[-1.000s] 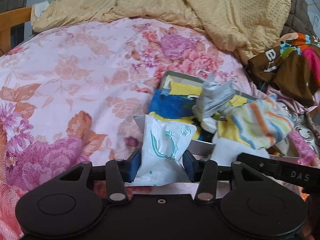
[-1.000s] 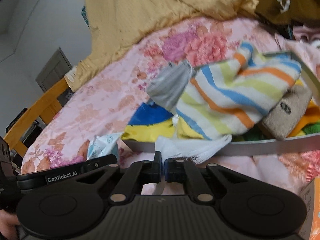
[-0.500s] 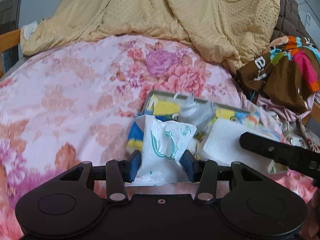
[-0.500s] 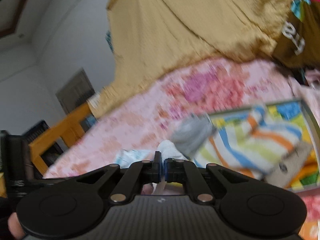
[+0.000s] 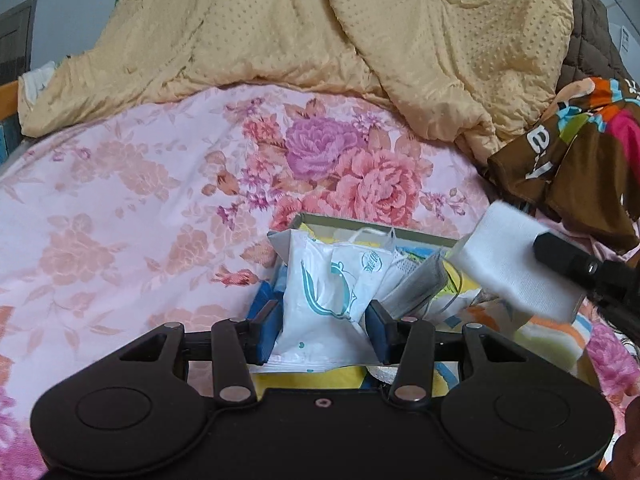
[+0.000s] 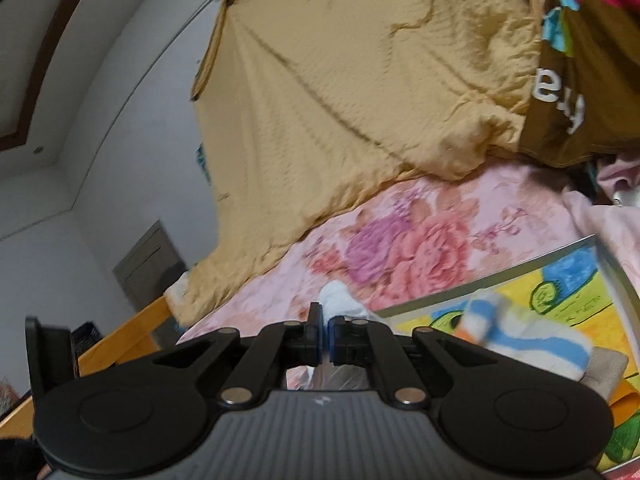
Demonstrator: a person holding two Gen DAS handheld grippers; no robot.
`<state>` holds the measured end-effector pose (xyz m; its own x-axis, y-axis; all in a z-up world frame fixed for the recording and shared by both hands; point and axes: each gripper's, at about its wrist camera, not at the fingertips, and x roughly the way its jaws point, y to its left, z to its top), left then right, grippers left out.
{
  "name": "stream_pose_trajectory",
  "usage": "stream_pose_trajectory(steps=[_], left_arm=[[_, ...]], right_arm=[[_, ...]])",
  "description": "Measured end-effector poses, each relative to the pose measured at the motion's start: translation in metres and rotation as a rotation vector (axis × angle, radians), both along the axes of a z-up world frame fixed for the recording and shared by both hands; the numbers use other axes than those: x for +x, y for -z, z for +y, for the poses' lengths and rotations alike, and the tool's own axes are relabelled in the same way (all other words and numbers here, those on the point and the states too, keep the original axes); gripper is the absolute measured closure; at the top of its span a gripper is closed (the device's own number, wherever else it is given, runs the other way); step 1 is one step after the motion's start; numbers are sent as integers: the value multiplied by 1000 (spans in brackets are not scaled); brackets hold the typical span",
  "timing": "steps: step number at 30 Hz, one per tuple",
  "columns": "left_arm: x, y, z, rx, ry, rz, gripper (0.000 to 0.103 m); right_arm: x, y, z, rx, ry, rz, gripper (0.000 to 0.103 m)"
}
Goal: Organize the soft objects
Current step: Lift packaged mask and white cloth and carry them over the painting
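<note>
Left gripper (image 5: 323, 326): jaws partway closed, pads pressing both sides of a white packet with teal print (image 5: 320, 300), held clear above the box.

Right gripper (image 6: 323, 334): jaws pinched fully together on a thin edge of white cloth (image 6: 340, 304). The left wrist view shows the same cloth (image 5: 516, 256) as a flat white square hanging off the jaw tips, in the air over the box's right side.

Box (image 6: 480, 276) sits on the floral bed sheet (image 5: 120, 200). A striped sock (image 6: 524, 336) and grey face masks (image 5: 424, 284) lie in it, loose rather than sorted.

My read: mid-task. Two items are in hand and not yet placed, and the box contents look jumbled. The yellow quilt (image 5: 320, 32) and the brown printed garment (image 5: 560, 160) lie bunched up behind the box. Can't tell where the held items are meant to go.
</note>
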<state>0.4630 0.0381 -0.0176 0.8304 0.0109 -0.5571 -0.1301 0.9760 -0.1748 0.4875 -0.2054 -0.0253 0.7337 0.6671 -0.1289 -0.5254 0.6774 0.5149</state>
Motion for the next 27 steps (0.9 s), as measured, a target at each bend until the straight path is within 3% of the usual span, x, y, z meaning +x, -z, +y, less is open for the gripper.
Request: stream_pose_trajectory(steps=[6, 11, 21, 27], left_arm=[[10, 22, -8, -17, 9, 29, 55], [15, 33, -11, -30, 11, 62, 56], [20, 39, -7, -53, 1, 90, 56], [21, 41, -10, -47, 2, 98, 56]], right_arm=[[10, 11, 7, -18, -23, 40, 99], [13, 21, 24, -97, -56, 106, 98], [23, 37, 29, -146, -44, 249, 95], [23, 38, 29, -156, -22, 265, 91]])
